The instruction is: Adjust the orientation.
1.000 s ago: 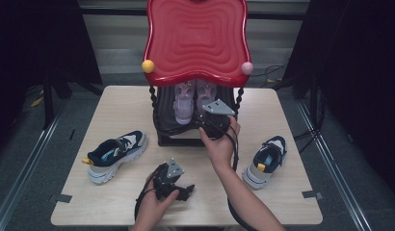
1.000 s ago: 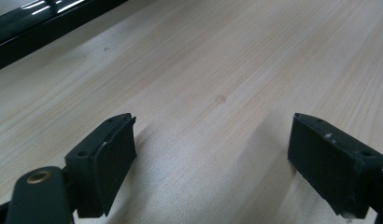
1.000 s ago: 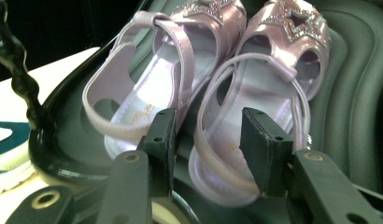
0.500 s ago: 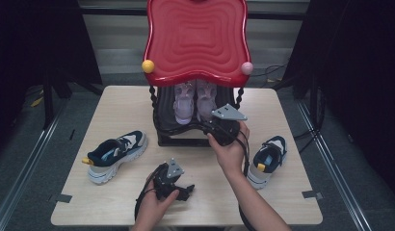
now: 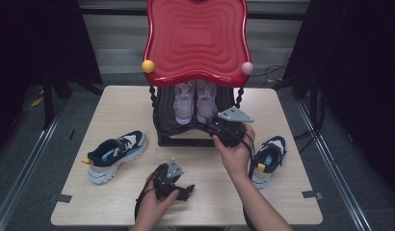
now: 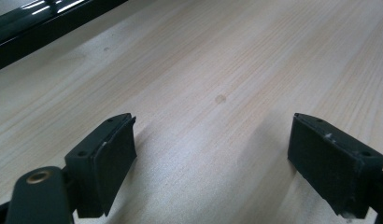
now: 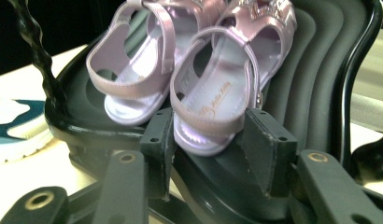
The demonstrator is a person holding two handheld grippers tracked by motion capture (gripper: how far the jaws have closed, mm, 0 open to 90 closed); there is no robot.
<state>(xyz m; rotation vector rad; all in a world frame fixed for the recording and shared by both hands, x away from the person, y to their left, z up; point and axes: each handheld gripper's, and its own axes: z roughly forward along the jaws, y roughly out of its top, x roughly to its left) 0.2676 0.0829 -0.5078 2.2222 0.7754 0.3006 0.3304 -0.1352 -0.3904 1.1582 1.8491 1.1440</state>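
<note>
A pair of lilac sandals (image 5: 195,100) stands on the black lower shelf (image 5: 165,118) of a rack with a wavy red top (image 5: 195,43). My right gripper (image 5: 211,125) is at the shelf's front edge. In the right gripper view it (image 7: 210,140) is open, its jaws close on either side of the heel of the nearer sandal (image 7: 217,93), with the other sandal (image 7: 133,70) to the left. My left gripper (image 5: 185,190) lies low over the table near the front edge, open (image 6: 210,158) with only bare wood between its jaws.
A navy and white sneaker (image 5: 116,154) lies on the table (image 5: 113,110) at the left. Its mate (image 5: 269,155) lies at the right, just beside the right forearm. Twisted black posts (image 7: 38,51) carry the red top above the shelf.
My right gripper has drawn back from the shelf toward the person and a little right. The sandals stay in place. The left gripper has not moved.
</note>
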